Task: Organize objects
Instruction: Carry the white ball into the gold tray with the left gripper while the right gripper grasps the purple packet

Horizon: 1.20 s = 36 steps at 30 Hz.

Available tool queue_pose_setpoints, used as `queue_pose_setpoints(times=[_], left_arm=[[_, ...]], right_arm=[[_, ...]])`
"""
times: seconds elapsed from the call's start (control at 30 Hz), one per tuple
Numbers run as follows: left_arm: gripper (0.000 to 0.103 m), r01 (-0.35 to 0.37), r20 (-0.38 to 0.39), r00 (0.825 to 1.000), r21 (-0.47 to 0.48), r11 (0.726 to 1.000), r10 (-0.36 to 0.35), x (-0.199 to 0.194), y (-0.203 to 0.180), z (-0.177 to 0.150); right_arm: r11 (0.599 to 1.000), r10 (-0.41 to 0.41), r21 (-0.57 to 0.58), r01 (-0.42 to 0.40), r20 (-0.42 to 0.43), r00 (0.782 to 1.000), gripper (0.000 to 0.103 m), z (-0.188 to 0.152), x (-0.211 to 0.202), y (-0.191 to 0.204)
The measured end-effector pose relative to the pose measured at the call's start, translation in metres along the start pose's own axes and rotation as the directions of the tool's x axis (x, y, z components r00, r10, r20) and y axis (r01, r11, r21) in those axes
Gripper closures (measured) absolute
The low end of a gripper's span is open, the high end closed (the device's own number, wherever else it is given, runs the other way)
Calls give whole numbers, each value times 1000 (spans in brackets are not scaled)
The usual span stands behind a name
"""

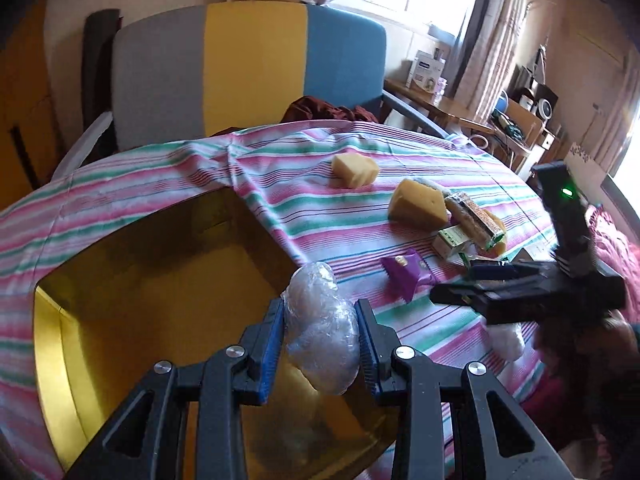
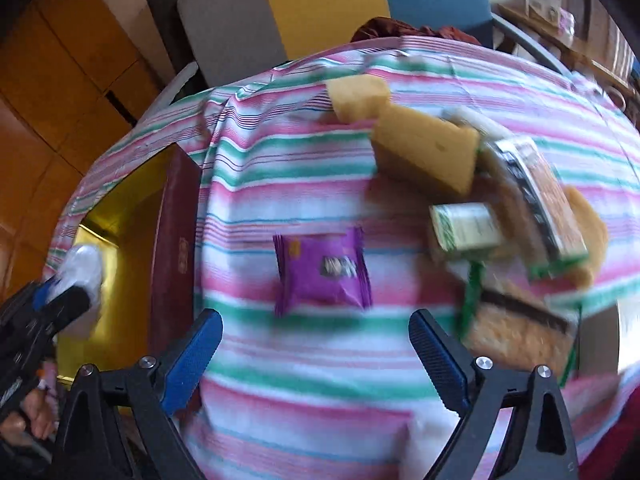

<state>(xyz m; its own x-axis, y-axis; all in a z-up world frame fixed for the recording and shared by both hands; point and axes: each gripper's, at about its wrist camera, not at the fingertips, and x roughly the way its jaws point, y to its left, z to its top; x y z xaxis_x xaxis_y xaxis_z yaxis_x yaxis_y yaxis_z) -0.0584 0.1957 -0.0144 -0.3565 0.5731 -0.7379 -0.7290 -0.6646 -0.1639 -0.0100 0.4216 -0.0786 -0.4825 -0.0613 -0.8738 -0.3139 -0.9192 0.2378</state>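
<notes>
My left gripper (image 1: 320,312) is shut on a clear plastic-wrapped bundle (image 1: 320,332), holding it over the open gold-lined box (image 1: 160,280). In the right wrist view that bundle (image 2: 84,272) shows white at the far left over the box (image 2: 120,216). My right gripper (image 2: 314,320) hangs open just above the striped cloth with nothing between its pads; it appears at the right of the left wrist view (image 1: 452,284). A purple snack packet (image 2: 322,270) (image 1: 406,276) lies flat just beyond its fingertips.
Two yellow wedge-shaped blocks (image 1: 355,170) (image 1: 418,204), a green-white carton (image 2: 464,228) and cracker packs (image 2: 548,208) (image 2: 516,332) crowd the table's right. A white wrapped lump (image 1: 506,340) lies below the right gripper. A grey, yellow and blue chair (image 1: 256,68) stands behind.
</notes>
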Motion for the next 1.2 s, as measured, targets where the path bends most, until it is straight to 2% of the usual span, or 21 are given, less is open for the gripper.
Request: queue_pose_setpoints(times=[0.13, 0.2, 0.23, 0.27, 0.4, 0.57, 0.7, 0.93, 1.2], left_arm=[[68, -28, 11, 1000, -63, 998, 29, -17, 25, -17], [68, -44, 14, 999, -90, 995, 46, -24, 36, -25], [68, -54, 18, 998, -109, 993, 56, -28, 43, -30], [68, -64, 22, 998, -131, 989, 67, -33, 50, -35], [67, -104, 34, 993, -217, 971, 114, -49, 75, -51], [67, -170, 35, 980, -348, 922, 194, -63, 111, -66], [67, -189, 31, 975, -407, 894, 220, -67, 126, -65], [66, -257, 7, 960, -374, 891, 280, -56, 130, -52], [66, -359, -62, 932, -308, 881, 358, -21, 151, -20]], right_arm=[[997, -70, -28, 70, -16, 997, 6, 16, 26, 6], [996, -79, -33, 77, -42, 996, 9, 19, 40, 6], [997, -72, -37, 70, -53, 996, 27, 20, 44, 6], [996, -79, -38, 77, -59, 995, 50, 19, 48, 5], [993, -110, -49, 108, -29, 994, 51, 9, 47, 6], [990, -111, -86, 109, -16, 994, 51, -3, 46, 6], [991, -96, -94, 94, -13, 995, 50, -4, 47, 5], [991, -74, -112, 74, -2, 997, 48, -5, 45, 8], [988, -79, -133, 80, 17, 997, 48, -4, 46, 8]])
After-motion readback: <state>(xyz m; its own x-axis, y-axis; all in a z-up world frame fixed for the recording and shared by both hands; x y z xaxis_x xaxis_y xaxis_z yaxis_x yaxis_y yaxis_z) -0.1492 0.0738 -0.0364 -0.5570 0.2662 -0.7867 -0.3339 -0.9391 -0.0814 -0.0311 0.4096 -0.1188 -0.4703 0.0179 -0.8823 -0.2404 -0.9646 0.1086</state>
